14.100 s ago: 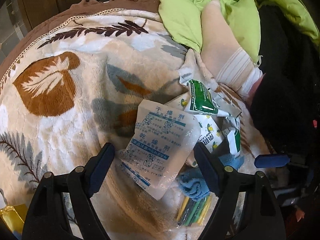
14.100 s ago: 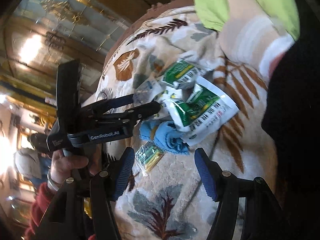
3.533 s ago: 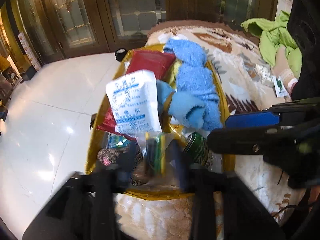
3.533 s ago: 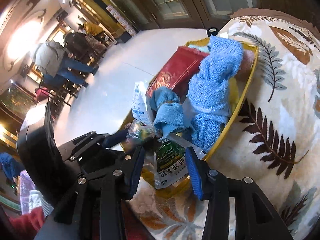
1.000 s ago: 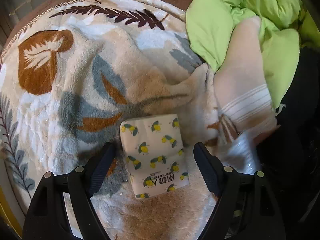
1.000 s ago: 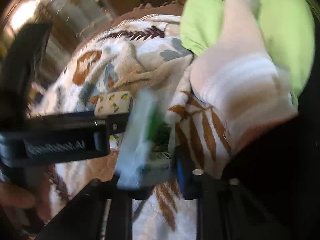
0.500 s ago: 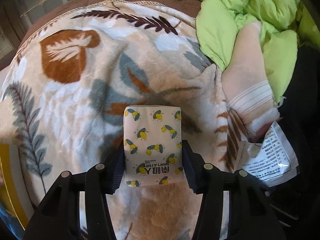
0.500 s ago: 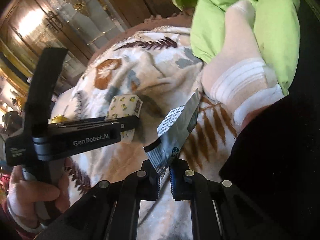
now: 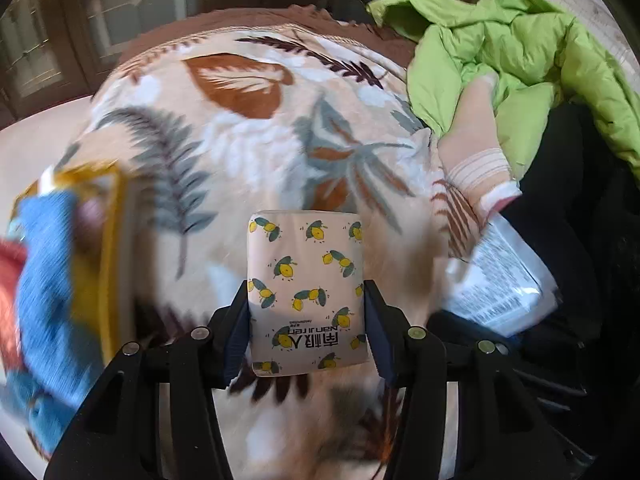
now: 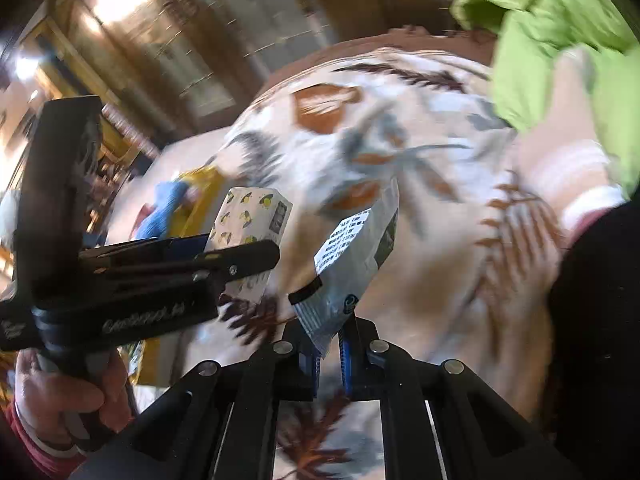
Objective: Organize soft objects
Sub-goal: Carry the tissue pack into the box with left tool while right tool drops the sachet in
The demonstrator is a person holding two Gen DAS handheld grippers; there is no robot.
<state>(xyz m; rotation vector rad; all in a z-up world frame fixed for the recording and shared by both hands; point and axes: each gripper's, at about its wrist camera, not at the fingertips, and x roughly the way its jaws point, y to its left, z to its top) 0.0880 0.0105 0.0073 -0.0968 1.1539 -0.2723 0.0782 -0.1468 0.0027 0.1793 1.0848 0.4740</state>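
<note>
Both grippers carry items above a leaf-patterned blanket (image 9: 248,152). The left gripper (image 9: 306,332) pinches a tissue pack (image 9: 306,288), white with lemon prints. The right gripper (image 10: 329,354) nips the corner of a floppy silver packet (image 10: 352,256). Best to keep both grips firm, then release low over the yellow tray (image 9: 108,248), blurred at left, apparently holding a blue towel (image 9: 44,280)

Open blanket (image 9: 248,152) ahead; green jacket (image 9: 500,52) blocks the right side
</note>
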